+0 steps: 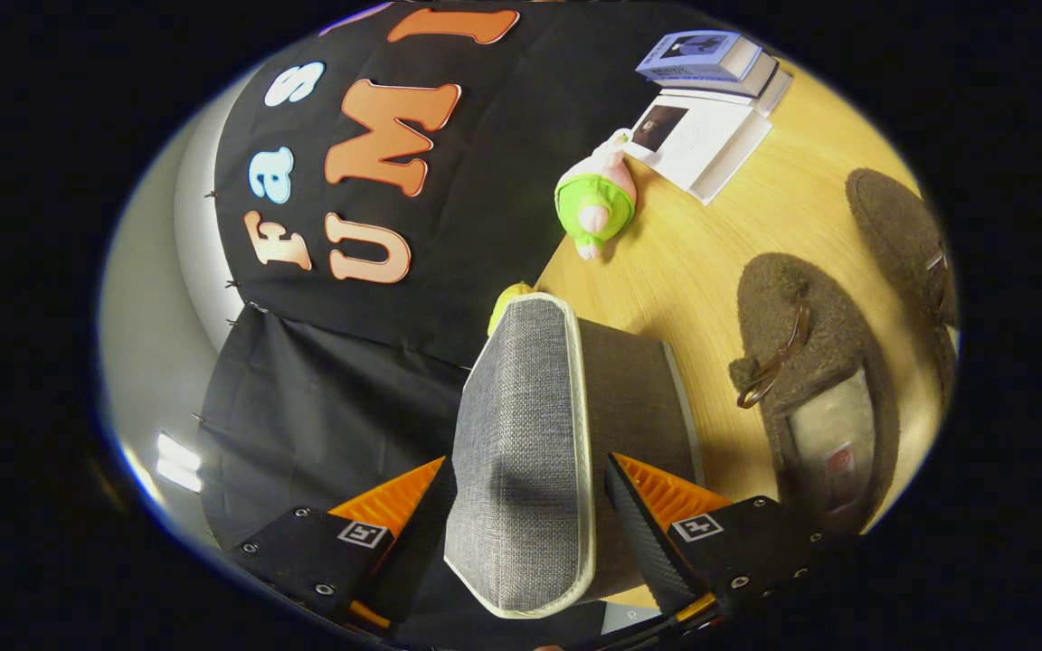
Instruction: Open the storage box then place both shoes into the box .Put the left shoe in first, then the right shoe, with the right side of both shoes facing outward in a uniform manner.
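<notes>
The worktop (711, 262) is carrying a grey fabric storage box (639, 398), whose lid (525, 452) is being gripped edge-on by the tool (530, 533), both fingers pressing on it. Two brown fuzzy shoes (801, 362) are lying at three o'clock of the box. The stiff lid is judged likely to slip if tilted further. The tool is being held rolled sideways.

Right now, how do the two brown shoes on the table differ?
The nearer shoe lies just beyond the box lid held in the jaws of the gripper; the farther shoe lies past it, nearer the books. The nearer shoe shows its pale insole and whole buckle; the farther shoe shows neither fully. Both are brown and fuzzy, lying on the wooden table.
</notes>
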A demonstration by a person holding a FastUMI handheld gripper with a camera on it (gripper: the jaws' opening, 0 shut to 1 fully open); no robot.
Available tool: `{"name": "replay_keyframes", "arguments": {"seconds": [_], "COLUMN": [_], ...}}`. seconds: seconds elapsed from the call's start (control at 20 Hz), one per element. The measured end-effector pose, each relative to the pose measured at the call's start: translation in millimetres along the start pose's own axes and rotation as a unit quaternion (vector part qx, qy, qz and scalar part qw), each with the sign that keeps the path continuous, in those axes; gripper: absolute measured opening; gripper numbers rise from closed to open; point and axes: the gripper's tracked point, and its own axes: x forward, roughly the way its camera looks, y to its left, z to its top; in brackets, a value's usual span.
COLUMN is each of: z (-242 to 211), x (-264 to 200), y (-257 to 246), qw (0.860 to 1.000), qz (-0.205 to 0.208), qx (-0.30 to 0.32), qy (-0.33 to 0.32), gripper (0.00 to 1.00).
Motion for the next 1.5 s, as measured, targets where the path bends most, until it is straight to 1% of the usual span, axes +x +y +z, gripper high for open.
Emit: {"name": "replay_keyframes", "arguments": {"seconds": [0.1, 0.2, 0.25, 0.3, 0.35, 0.4, 0.5, 0.55, 0.6, 0.65, 0.85, 1.1, 1.2, 1.35, 1.5], "z": [-1.6, -0.9, 1.3, 4.1, 6.7, 11.2, 17.8, 19.0, 21.5, 21.2, 26.2, 27.0, 17.9, -0.4, -19.6], "x": [3.2, 3.2, 2.2, -1.2, -5.3, -8.4, -11.1, -11.1, -8.4, -10.1, -15.4, -3.3, 8.7, 30.5, 53.5], "y": [3.8, 4.1, 5.0, 8.1, 12.3, 14.2, 21.3, 26.7, 25.9, 31.8, 85.4, 148.7, 180.8, 219.1, 242.9], "qw": [1.0, 1.0, 1.0, 1.0, 0.999, 0.999, 0.998, 0.998, 0.998, 0.998, 0.997, 0.995, 0.994, 0.991, 0.989], "qz": [0.011, 0.008, 0.008, 0.015, 0.022, 0.026, 0.03, 0.026, 0.008, 0.003, 0.036, 0.052, 0.063, 0.069, 0.071], "qx": [0.011, 0.011, 0.01, 0.013, 0.017, 0.017, 0.021, 0.015, 0.001, -0.011, -0.024, -0.053, -0.067, -0.104, -0.128], "qy": [0.003, -0.002, -0.008, -0.012, -0.019, -0.026, -0.041, -0.047, -0.054, -0.056, -0.065, -0.068, -0.062, -0.044, -0.027], "gripper": [0.97, 0.93, 0.84, 0.81, 0.72, 0.68, 0.47, 0.27, 0.16, 0.01, 0.01, 0.02, 0.02, 0.03, 0.03]}}
